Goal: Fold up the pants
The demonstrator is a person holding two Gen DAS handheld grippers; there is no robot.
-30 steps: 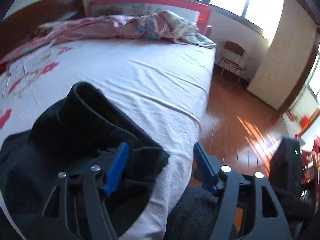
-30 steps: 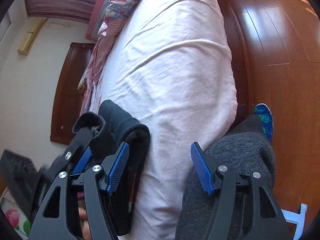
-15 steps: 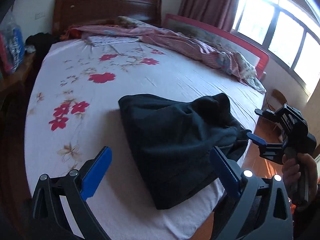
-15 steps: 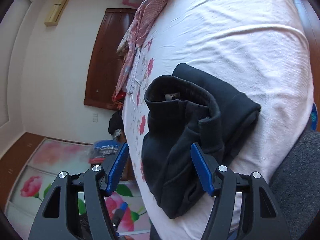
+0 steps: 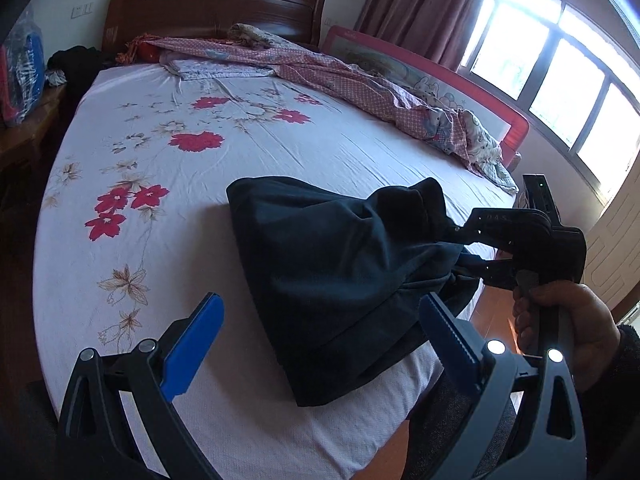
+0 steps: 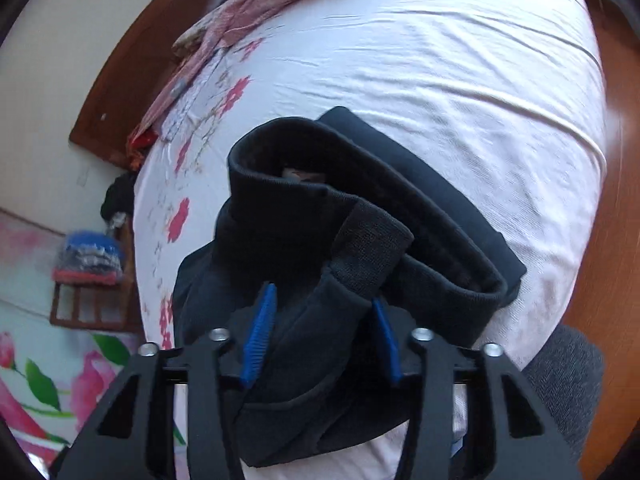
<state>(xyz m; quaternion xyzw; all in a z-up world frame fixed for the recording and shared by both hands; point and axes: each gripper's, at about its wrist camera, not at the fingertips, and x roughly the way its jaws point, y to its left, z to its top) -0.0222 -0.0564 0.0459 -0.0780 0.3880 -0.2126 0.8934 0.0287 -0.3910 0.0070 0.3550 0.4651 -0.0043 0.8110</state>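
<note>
Between right gripper (image 6: pixel 322 332) pads — bunched black pants (image 6: pixel 360 216); left gripper (image 5: pixel 320 344) spread, beside them.

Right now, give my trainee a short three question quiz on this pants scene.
1. True or false: the left gripper is shut on the pants.
2. Which gripper grips the pants? A: left. B: right. C: neither.
3. Fill in: the pants lie on the ____.

Key:
1. False; it is open and holds nothing.
2. B; the right gripper is shut on a fold of the pants.
3. Bed, near its edge.
</note>
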